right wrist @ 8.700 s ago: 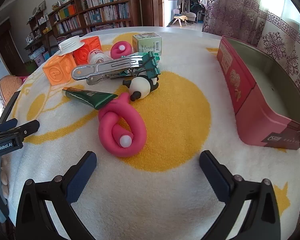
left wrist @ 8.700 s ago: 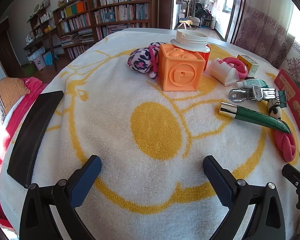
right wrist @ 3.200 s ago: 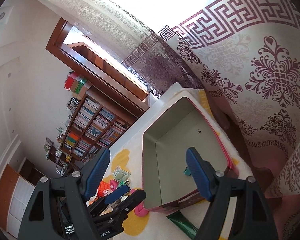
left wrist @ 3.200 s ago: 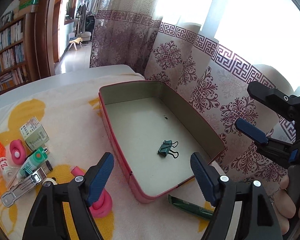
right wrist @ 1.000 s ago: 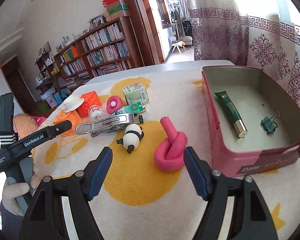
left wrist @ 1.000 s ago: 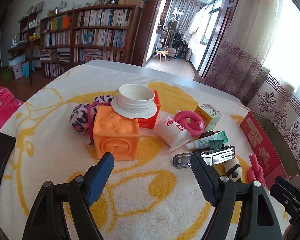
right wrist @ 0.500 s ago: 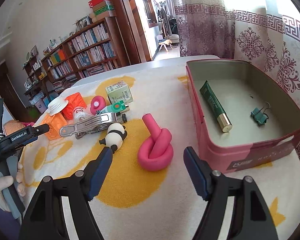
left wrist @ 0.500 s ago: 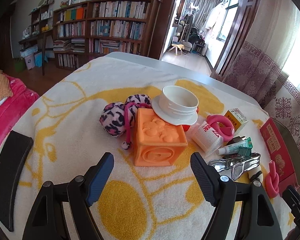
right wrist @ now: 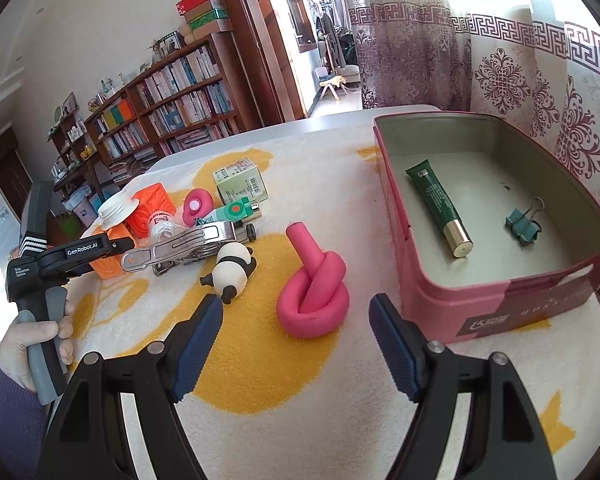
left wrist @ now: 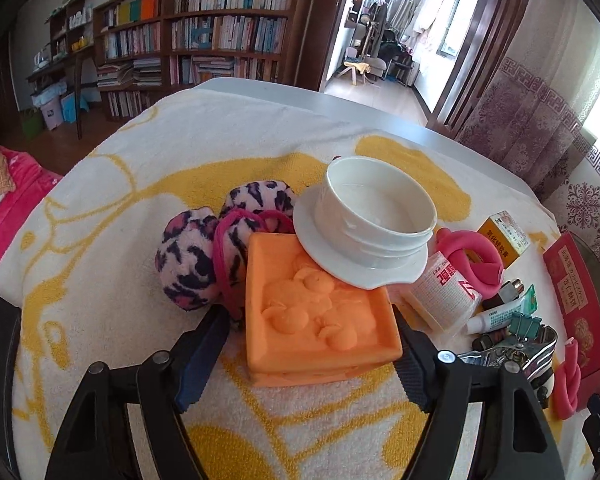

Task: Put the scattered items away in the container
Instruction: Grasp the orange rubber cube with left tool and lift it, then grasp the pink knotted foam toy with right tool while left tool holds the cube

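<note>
My left gripper [left wrist: 308, 354] is open with one finger on each side of an orange soft cube [left wrist: 316, 308]; whether the pads touch it I cannot tell. A white lid [left wrist: 368, 228] leans on the cube's far corner. My right gripper [right wrist: 296, 344] is open and empty, just in front of a knotted pink tube [right wrist: 314, 294]. The pink tin [right wrist: 500, 292] to the right holds a green tube [right wrist: 438, 208] and a green binder clip [right wrist: 524, 224].
A leopard-print hair tie [left wrist: 216, 252] lies left of the cube. A white jar [left wrist: 440, 292], another pink knot [left wrist: 472, 256], a small box [left wrist: 504, 236], a metal clip [right wrist: 180, 246] and a panda toy [right wrist: 232, 270] lie on the towel. The left gripper's handle [right wrist: 40, 280] shows at the left.
My left gripper has moved forward and down, and the orange cube now sits between its fingers. My right gripper has drifted slightly closer to the pink knot.
</note>
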{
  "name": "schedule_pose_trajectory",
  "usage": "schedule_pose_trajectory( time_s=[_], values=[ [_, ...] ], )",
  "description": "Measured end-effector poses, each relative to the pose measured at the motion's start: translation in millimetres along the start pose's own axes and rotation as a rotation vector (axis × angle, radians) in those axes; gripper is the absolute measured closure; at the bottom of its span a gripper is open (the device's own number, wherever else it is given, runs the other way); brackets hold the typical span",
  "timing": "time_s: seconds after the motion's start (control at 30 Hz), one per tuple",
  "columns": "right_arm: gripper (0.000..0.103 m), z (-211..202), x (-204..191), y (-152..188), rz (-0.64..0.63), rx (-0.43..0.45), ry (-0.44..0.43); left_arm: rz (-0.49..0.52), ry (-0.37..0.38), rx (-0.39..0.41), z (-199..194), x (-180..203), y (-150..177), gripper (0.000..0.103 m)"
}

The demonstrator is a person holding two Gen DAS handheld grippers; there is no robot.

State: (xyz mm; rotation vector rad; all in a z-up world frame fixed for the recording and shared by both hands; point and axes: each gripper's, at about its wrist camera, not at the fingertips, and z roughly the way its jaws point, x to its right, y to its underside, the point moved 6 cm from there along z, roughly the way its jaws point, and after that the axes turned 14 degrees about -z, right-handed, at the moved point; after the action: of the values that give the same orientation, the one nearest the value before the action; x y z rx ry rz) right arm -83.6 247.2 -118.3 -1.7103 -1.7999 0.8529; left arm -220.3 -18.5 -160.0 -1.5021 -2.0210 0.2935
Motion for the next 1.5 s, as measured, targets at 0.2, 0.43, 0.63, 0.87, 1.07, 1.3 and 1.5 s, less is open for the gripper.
schedule_pose_trajectory(
  time_s=[0.2, 0.43, 0.63, 0.87, 1.07, 1.3, 1.5],
  values=[
    [0.024, 1.2, -0.7, 0.3, -0.001, 0.001, -0.013, -0.029, 0.087, 0.017, -20.4, 1.0, 3.5, 0.051],
    [0.024, 3.2, 8.9, 2.6, 0.052, -0.006, -0.029, -0.025, 0.203, 0.023, -46.1, 14.4, 15.1, 0.051],
    [0.024, 16.9, 10.3, 0.1, 0.083, -0.071, -0.007, 0.028, 0.235, 0.085, -67.0, 25.0, 19.0, 0.051],
    [0.024, 41.8, 3.4, -7.9, 0.043, -0.197, 0.102, 0.002, 0.277, 0.070, -71.1, 20.9, 21.0, 0.051],
    [0.044, 54.0, -7.6, -5.2, -0.083, -0.224, 0.213, -0.007, 0.295, 0.069, -73.4, 17.3, 20.3, 0.051],
    [0.053, 45.0, -5.1, -6.9, -0.042, -0.154, 0.122, 0.010, 0.300, 0.065, -72.7, 22.2, 23.6, 0.051],
    [0.053, 28.1, -21.6, -15.5, -0.043, -0.060, 0.057, 0.011, 0.303, 0.063, -72.3, 23.3, 24.6, 0.051]
  ],
)
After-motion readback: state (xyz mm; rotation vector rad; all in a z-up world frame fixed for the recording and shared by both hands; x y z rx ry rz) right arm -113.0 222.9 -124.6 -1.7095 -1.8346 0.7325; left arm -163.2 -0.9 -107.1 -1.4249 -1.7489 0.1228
